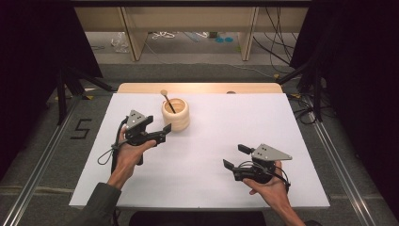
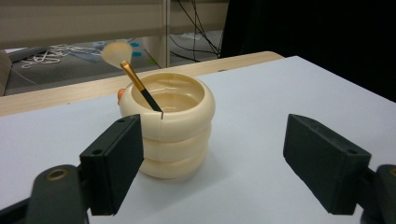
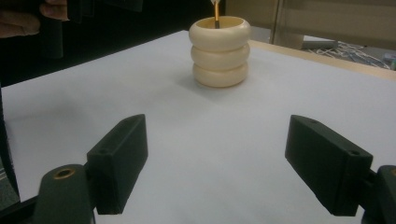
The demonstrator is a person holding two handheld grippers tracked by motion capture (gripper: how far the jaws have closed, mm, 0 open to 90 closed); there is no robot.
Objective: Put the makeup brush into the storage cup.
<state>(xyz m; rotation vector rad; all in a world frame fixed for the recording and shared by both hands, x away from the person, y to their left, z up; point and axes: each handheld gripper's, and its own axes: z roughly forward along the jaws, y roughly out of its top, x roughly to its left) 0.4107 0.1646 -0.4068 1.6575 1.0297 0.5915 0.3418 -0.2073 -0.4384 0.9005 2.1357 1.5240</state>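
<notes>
While the left gripper [image 1: 160,132] hovers just beside the cream ringed holder [image 1: 176,114] in the high view, its jaws spread and empty, the right gripper [image 1: 236,157] sits well apart near the front of the white table [image 1: 202,165], jaws likewise parted with nothing between them. From the left gripper view, the holder [image 2: 170,128] stands upright near the far edge, nearer the left-hand jaw, with a makeup brush [image 2: 135,79] leaning inside, bristles up. To reach the brush well, I judge the gripper should rise above the rim, centre on the gold handle and close gently so the holder does not tip. Seen from the right gripper view, the holder [image 3: 219,51] stands far ahead, untouched.
</notes>
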